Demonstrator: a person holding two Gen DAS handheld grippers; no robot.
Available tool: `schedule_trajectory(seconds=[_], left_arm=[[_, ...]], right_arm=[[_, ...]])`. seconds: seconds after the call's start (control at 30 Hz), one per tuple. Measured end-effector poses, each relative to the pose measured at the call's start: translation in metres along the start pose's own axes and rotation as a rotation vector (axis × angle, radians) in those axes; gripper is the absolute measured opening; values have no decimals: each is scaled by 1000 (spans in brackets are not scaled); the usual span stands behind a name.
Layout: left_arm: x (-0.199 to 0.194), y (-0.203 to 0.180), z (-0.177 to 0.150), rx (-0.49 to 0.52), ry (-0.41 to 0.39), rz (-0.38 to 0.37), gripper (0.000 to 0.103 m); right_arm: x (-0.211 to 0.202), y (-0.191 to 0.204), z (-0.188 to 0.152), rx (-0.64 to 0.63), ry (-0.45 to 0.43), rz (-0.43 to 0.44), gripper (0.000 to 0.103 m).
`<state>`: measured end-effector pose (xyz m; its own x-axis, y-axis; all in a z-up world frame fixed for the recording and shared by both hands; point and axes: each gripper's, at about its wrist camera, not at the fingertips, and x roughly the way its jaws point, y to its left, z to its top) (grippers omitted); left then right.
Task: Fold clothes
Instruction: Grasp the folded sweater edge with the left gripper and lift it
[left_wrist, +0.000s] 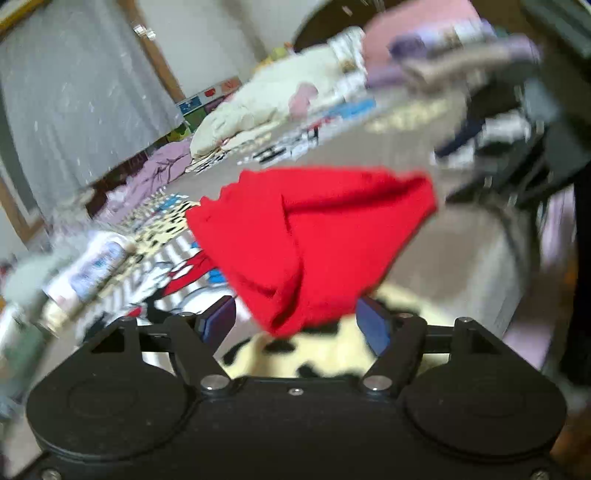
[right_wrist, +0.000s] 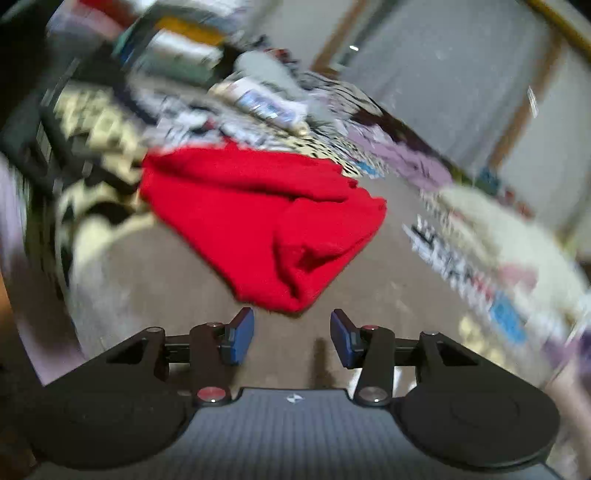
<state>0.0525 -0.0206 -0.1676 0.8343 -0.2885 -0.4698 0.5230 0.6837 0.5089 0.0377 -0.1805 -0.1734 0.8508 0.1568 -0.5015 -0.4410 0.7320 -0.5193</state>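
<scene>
Above a cluttered, blurred floor, we see a bunched red garment (left_wrist: 310, 243) just ahead of our left gripper (left_wrist: 295, 326) and right gripper (right_wrist: 291, 334); both stand wide open, blue pads (right_wrist: 242, 334) apart, holding nothing.

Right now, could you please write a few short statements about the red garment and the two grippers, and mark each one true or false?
1. The crumpled red fabric garment lies in front of the right gripper. True.
2. The right gripper is shut on the garment. False: its jaws stand apart, with nothing between them.
3. The left gripper has its blue pads spread apart. True.
4. The garment is blue. False: it is red.
5. The garment is neatly folded flat. False: it is bunched up.
</scene>
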Motion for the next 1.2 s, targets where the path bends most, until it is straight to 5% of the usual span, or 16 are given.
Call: schedule_trajectory(seconds=[0.27, 0.53, 0.7, 0.73, 0.8, 0.83, 0.87, 1.2], left_arm=[[12, -19, -13, 385, 14, 121, 72], [25, -9, -12, 414, -27, 123, 78], [25, -6, -16, 415, -49, 134, 76], [25, -7, -17, 419, -50, 137, 72], [29, -13, -18, 432, -38, 135, 53], [31, -16, -18, 439, -31, 133, 31], [32, -21, -18, 458, -21, 140, 22], [-9, -28, -14, 469, 15, 90, 14]], right_arm=[[17, 16, 1, -166, -28, -84, 53], [22, 20, 3, -168, -88, -85, 52], [25, 20, 4, -150, -99, -48, 34], [26, 19, 5, -140, -97, -31, 24], [28, 19, 6, -121, -93, -6, 19], [29, 17, 7, -104, -92, 7, 18], [28, 15, 8, -88, -91, 17, 17], [-25, 16, 5, -75, -96, 126, 15]])
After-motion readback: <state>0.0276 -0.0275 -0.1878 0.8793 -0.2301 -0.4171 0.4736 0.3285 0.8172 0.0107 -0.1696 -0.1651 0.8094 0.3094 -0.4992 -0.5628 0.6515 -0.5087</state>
